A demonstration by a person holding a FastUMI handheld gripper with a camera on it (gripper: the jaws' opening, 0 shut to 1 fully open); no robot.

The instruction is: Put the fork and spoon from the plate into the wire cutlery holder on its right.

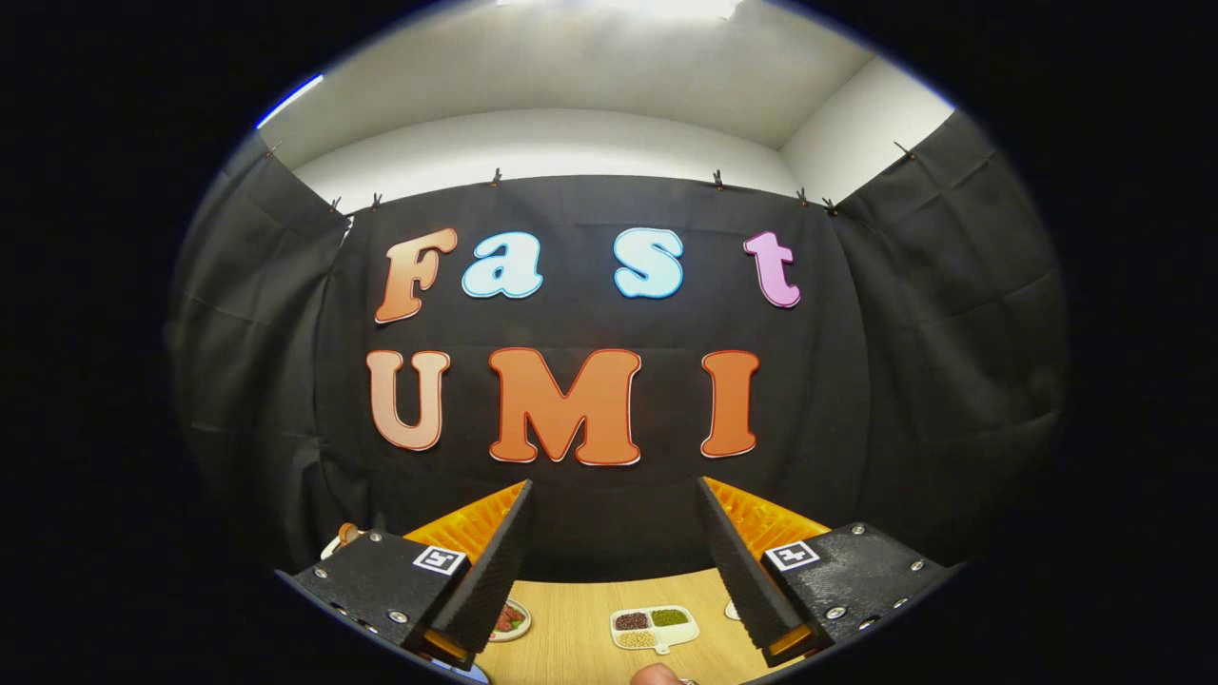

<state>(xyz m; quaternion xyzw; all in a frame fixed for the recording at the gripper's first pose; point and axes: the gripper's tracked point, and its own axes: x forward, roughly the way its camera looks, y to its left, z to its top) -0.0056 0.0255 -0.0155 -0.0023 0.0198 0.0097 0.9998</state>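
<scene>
Booth wall: black cloth (904,381) hung by clips across the far side, pale wall and ceiling (609,86) above it
Table: light wood top (580,628) lay low and near, under the fingers
Gripper (614,561): held high and level, fingers spread wide apart with nothing between them, black ribbed pads (495,561) facing inward, orange backing behind
Divided dish (654,629): white, sat on the table between the fingers, holding dark, green and pale grains in separate sections
Small plate (511,621): just beside the left finger, partly hidden by it, red food on it
Fork, spoon, wire holder: could not be made out
Near edge: a rounded fingertip-like shape (655,675), too cropped to tell
</scene>
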